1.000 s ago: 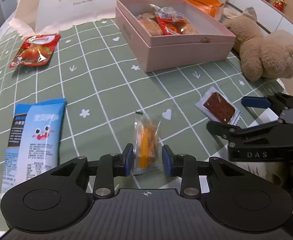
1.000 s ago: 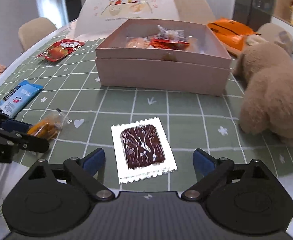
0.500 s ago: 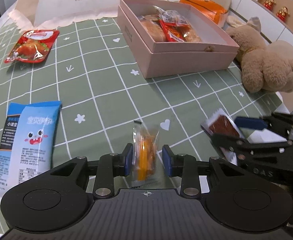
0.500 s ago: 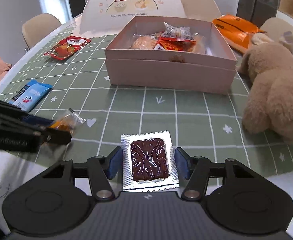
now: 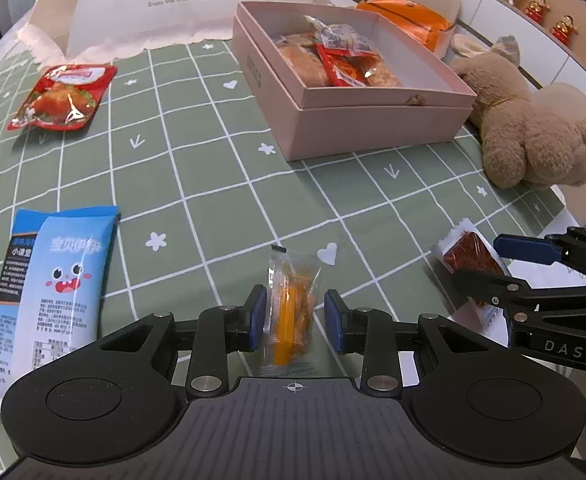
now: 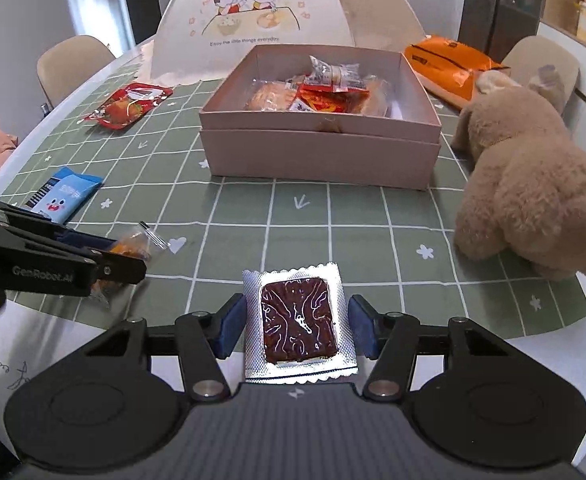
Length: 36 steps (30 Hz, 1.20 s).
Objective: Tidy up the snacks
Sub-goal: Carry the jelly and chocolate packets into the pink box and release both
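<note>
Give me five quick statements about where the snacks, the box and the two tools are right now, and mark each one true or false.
1. The left tool brackets an orange snack packet. True.
2. The pink box is empty. False: several wrapped snacks lie inside.
3. The right tool brackets a dark brown snack in a silver wrapper. True.
4. The blue snack packet is inside the box. False: it lies on the green tablecloth.
5. The plush toy sits to the box's right in the right wrist view. True.
</note>
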Motion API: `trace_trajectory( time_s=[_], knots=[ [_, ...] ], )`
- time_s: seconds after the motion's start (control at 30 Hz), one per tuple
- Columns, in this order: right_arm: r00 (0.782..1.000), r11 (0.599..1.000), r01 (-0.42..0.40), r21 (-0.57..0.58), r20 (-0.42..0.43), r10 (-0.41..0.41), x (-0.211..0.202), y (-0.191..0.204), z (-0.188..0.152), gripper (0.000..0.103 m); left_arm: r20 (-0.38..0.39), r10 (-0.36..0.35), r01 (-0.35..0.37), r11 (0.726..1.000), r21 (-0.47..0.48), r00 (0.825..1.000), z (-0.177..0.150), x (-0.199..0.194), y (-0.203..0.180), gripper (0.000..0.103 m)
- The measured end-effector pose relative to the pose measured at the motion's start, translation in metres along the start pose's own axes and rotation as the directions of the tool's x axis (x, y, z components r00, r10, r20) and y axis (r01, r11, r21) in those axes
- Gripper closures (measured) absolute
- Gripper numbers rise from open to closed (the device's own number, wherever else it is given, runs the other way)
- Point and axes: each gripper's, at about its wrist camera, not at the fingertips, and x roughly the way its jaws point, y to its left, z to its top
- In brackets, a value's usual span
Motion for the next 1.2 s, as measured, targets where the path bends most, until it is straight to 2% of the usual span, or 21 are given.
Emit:
trace_trajectory(
  time_s=[0.07,0.17,0.53,0.6,0.7,0.77,0.8,0.87,0.93,1.0,1.07,1.13,1.2],
  knots=[
    [1.0,1.0,-0.004,-0.009,0.001,0.004,-0.001,0.003,0.0,0.047,0.008,0.009,-0.009,1.0,0.019,1.0,-0.002,-0.001,-0.002,0.068],
    [1.0,1.0,0.003,-0.031,0.0,-0.003,-0.001,0.008,-0.001,0.047,0.022,0.015,-0.016,0.999,0.029,1.0,-0.009,-0.003,-0.002,0.076],
    [1.0,0.999,0.002,-0.036,-0.009,-0.002,-0.001,0.012,-0.002,0.047,-0.021,-0.084,0.084,0.996,-0.013,0.996,-0.038,-0.023,-0.007,0.079],
    [1.0,1.0,0.004,-0.031,-0.003,-0.004,-0.003,0.01,0.0,0.047,0.001,-0.086,0.086,0.996,-0.023,0.996,-0.038,-0.029,-0.007,0.079],
    [1.0,1.0,0.016,-0.016,0.023,-0.015,-0.013,0.004,0.005,0.047,0.084,-0.111,0.114,0.993,-0.037,0.99,-0.026,-0.052,-0.007,0.079],
    [0.999,1.0,0.017,0.009,0.047,-0.018,-0.023,-0.005,0.011,0.047,0.177,-0.161,0.171,0.985,-0.039,0.971,-0.004,-0.079,-0.009,0.079],
    [0.998,1.0,0.017,0.022,0.062,-0.019,-0.029,-0.01,0.015,0.047,0.235,-0.178,0.189,0.982,-0.025,0.956,0.011,-0.095,-0.01,0.079],
    [0.995,0.999,0.016,0.051,0.098,-0.021,-0.041,-0.02,0.026,0.047,0.348,-0.197,0.206,0.978,0.011,0.917,0.043,-0.124,-0.013,0.079],
    [0.991,0.998,0.013,0.069,0.132,-0.022,-0.051,-0.028,0.036,0.047,0.445,-0.216,0.214,0.975,0.054,0.869,0.078,-0.148,-0.018,0.079],
    [0.986,0.998,0.017,0.066,0.164,-0.027,-0.059,-0.031,0.045,0.047,0.521,-0.23,0.206,0.973,0.105,0.822,0.116,-0.163,-0.026,0.079],
    [0.981,0.998,0.033,0.05,0.188,-0.042,-0.064,-0.029,0.053,0.047,0.569,-0.238,0.196,0.971,0.135,0.787,0.149,-0.17,-0.034,0.079],
    [0.976,0.998,0.046,0.033,0.211,-0.052,-0.068,-0.027,0.058,0.047,0.547,-0.297,0.27,0.954,0.131,0.783,0.185,-0.165,-0.038,0.079],
    [0.973,0.999,0.05,0.02,0.226,-0.053,-0.073,-0.026,0.059,0.047,0.503,-0.329,0.346,0.936,0.062,0.799,0.21,-0.153,-0.036,0.079]
  ],
)
